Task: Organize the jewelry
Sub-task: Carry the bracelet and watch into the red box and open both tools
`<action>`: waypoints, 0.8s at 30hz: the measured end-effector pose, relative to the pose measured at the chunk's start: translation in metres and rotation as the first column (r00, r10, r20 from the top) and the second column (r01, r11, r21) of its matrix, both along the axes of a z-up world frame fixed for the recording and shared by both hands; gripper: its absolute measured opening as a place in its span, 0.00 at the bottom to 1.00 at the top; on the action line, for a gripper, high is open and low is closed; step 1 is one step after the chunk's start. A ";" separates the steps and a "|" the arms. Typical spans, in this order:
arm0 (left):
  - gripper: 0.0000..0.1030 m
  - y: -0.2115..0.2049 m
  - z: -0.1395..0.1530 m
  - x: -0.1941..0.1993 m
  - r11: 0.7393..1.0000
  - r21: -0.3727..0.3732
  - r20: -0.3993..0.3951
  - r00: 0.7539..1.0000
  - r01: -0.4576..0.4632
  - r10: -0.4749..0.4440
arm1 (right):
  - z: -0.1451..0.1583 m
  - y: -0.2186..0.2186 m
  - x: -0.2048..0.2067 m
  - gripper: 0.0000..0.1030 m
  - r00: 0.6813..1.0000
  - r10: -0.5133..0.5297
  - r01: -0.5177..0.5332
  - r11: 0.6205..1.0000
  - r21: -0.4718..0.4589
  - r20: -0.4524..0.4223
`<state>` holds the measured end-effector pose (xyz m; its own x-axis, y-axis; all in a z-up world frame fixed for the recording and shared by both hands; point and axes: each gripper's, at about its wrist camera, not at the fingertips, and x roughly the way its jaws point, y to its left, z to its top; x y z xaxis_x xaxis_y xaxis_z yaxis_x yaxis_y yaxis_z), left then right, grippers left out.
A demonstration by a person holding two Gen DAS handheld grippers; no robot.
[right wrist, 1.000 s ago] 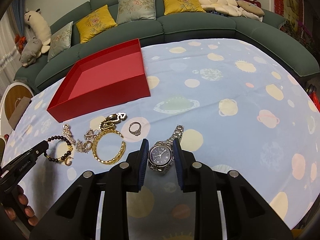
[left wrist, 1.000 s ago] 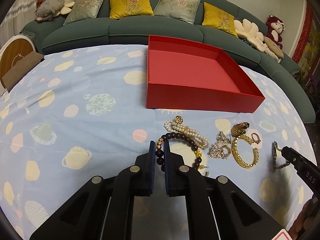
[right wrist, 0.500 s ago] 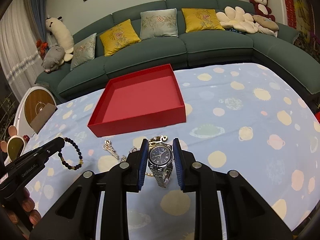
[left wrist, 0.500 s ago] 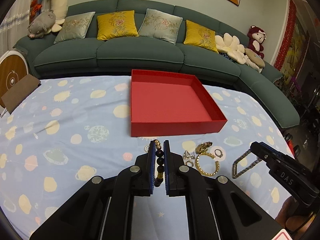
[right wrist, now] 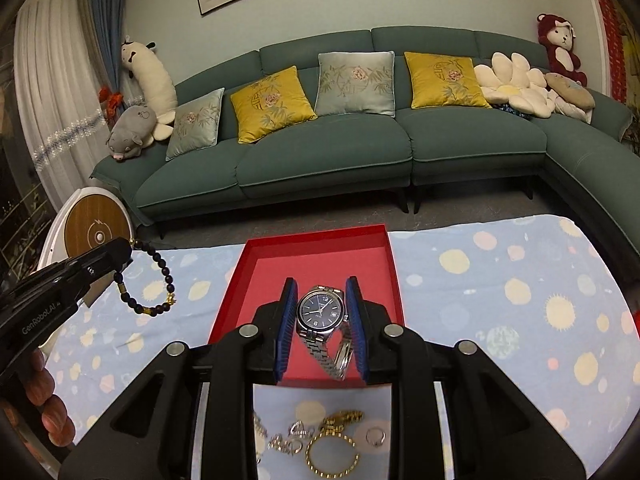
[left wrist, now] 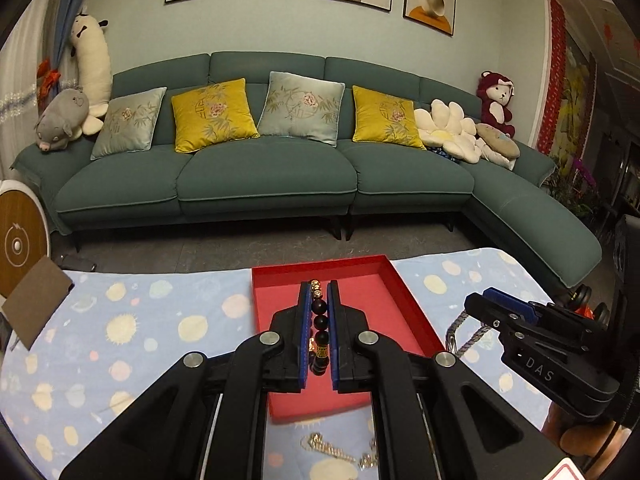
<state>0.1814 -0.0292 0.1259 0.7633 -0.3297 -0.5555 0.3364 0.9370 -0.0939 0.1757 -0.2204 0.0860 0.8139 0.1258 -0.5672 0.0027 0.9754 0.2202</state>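
Nearest the right wrist camera, loose pieces lie on the pale blue planet-print tablecloth (right wrist: 500,280): a gold chain-link bangle (right wrist: 332,456), a small silver ring (right wrist: 376,437) and a tangle of silver and gold trinkets (right wrist: 298,434). Above them the right gripper (right wrist: 320,314) is clenched on a silver-banded wristwatch with a dark blue dial (right wrist: 320,312) — its bracelet dangles between the blue pads over the near part of the shallow red cardboard tray (right wrist: 384,280). Off to the left, the left gripper (left wrist: 318,312) pinches a dark wooden bead bracelet with gold spacers (right wrist: 148,280), the loop hanging free above the cloth; from its own camera the beads sit stacked between closed pads, in line with the tray's interior. Beyond the table stands a long teal sofa (right wrist: 320,160) with yellow and grey embroidered cushions (right wrist: 354,82).
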 end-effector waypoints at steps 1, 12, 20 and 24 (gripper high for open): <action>0.05 -0.005 -0.004 0.012 1.000 0.009 0.000 1.000 -0.005 0.005 | -0.003 -0.001 0.013 0.23 1.000 0.002 -0.002 1.000 0.002 -0.006; 0.05 -0.049 -0.075 0.121 0.995 0.094 -0.083 0.996 -0.015 0.023 | -0.052 -0.002 0.116 0.23 0.997 0.018 -0.021 0.999 -0.045 -0.072; 0.10 -0.053 -0.119 0.159 0.991 0.110 -0.167 0.982 -0.070 0.088 | -0.083 -0.009 0.145 0.25 0.995 0.037 -0.040 0.999 -0.030 -0.095; 0.33 -0.048 -0.123 0.164 0.990 0.090 -0.193 0.974 -0.105 0.121 | -0.077 -0.012 0.141 0.36 0.999 0.011 -0.014 0.998 -0.059 -0.049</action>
